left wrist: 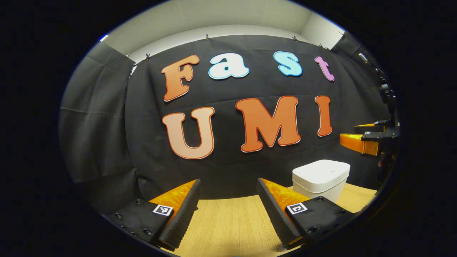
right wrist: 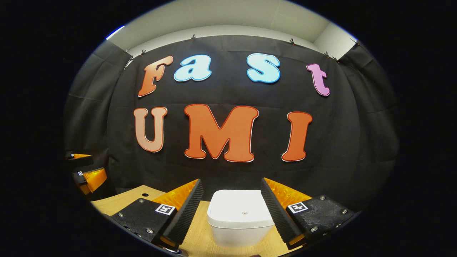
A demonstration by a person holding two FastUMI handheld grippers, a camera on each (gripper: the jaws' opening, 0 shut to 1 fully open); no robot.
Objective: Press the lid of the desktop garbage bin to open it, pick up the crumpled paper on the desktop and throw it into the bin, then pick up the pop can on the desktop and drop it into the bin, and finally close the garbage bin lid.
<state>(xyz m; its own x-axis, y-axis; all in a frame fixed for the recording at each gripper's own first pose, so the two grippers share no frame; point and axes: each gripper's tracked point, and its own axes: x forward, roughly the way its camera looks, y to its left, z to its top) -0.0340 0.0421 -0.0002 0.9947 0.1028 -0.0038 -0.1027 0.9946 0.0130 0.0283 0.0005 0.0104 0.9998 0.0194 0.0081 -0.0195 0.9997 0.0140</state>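
The white desktop garbage bin (right wrist: 240,217) stands on the wooden table with its lid down, straight ahead of my right gripper (right wrist: 231,185) and a little below it. That gripper is open, its fingers (right wrist: 185,210) spread wider than the bin, nothing between them. In the left gripper view the bin (left wrist: 320,178) sits to the right, past my open left gripper (left wrist: 228,184), which hovers over bare wood. My right gripper (left wrist: 360,137) also appears at the far right of that view, above the bin. My left gripper (right wrist: 85,167) appears at the left edge of the right gripper view.
The wooden table (left wrist: 228,225) runs up to the black cloth wall behind it. A small dark hole (right wrist: 144,195) marks the tabletop at the left in the right gripper view.
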